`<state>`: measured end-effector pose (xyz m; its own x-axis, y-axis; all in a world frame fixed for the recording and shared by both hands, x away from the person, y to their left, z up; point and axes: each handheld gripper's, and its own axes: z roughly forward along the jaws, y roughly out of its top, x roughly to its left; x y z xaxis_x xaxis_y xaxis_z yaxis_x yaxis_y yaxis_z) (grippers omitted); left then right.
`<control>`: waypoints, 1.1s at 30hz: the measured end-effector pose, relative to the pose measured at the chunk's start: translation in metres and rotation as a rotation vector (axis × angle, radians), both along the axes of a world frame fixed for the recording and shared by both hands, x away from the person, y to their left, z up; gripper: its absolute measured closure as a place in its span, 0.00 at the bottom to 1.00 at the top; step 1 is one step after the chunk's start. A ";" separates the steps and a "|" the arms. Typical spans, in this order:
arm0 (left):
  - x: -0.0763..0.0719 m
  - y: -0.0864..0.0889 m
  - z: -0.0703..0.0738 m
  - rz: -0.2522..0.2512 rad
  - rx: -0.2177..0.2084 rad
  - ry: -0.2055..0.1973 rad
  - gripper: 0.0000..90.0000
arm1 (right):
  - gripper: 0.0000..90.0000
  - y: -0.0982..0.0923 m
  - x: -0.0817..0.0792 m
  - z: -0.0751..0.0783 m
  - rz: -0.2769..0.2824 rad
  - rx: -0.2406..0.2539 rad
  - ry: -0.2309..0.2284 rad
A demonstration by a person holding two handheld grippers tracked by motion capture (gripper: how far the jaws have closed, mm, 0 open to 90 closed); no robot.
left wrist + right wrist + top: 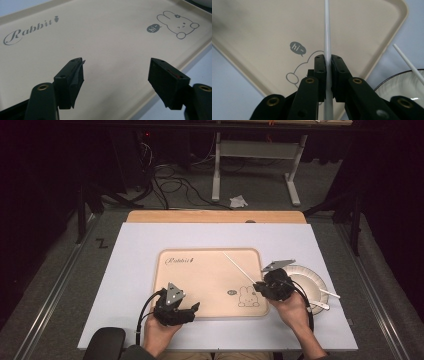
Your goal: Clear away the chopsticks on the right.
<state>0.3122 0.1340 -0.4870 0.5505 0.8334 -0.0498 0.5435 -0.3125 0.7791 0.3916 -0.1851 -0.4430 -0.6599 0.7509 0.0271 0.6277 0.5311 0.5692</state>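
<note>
Right gripper view: the right gripper (328, 62) is clenched on a thin, smooth white chopstick (327, 30), its matte black jaws pinching the round stick above a beige rounded-corner tray (367, 22) printed with a rabbit. A second chopstick (409, 63) leans on a glossy round plate (397, 87) beside it. Over the tray's near edge, the left gripper (116, 72) stands released, on the pale worktop (135, 250).

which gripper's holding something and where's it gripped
The right gripper pinches a white chopstick partway along its shaft; the left gripper holds nothing.
</note>
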 end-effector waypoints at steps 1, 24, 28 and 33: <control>0.000 0.000 0.000 0.000 0.000 0.000 0.32 | 0.95 0.000 0.000 0.000 0.000 0.000 0.000; -0.014 0.015 0.001 0.078 -0.004 -0.007 0.32 | 0.93 0.033 0.030 -0.038 -0.013 -0.160 0.102; -0.014 0.015 0.001 0.077 -0.006 -0.009 0.32 | 0.90 0.036 0.030 -0.039 -0.011 -0.179 0.103; -0.014 0.015 0.002 0.077 -0.006 -0.011 0.32 | 0.93 0.036 0.030 -0.040 -0.014 -0.184 0.101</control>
<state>0.2978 0.1490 -0.4855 0.4849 0.8732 -0.0488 0.5572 -0.2655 0.7868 0.4214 -0.1494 -0.4826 -0.6499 0.7586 -0.0461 0.6850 0.6110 0.3968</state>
